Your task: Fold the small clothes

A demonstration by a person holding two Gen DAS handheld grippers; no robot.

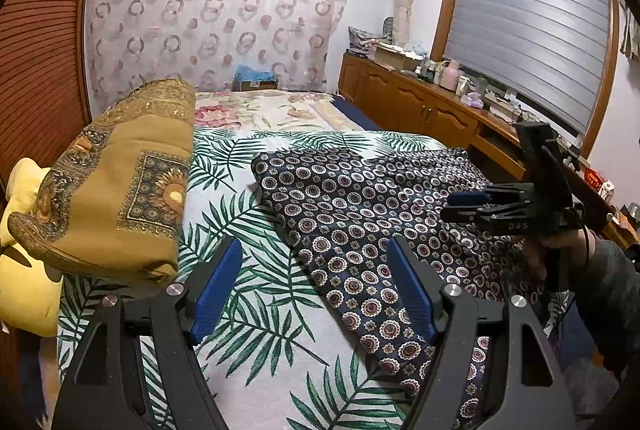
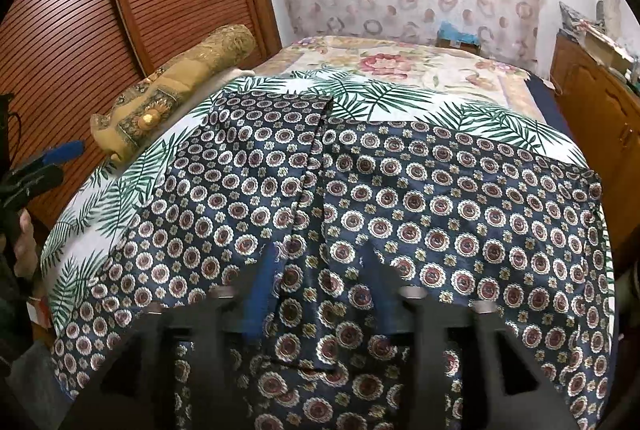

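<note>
Left hand-held gripper jaws apart over leaf-print bed, navy medallion cloth flat at right, right hand-held gripper above it, folded mustard cloth at left

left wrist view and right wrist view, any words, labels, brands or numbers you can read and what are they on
"DAS", faint grey letters on the black body of the right gripper, seen in the left wrist view; only partly legible.
Cardboard box at the head of the bed: a dark label, too small to read.
Red packet on the wooden counter: print too blurred to read.
Right wrist view: no readable text.
</note>
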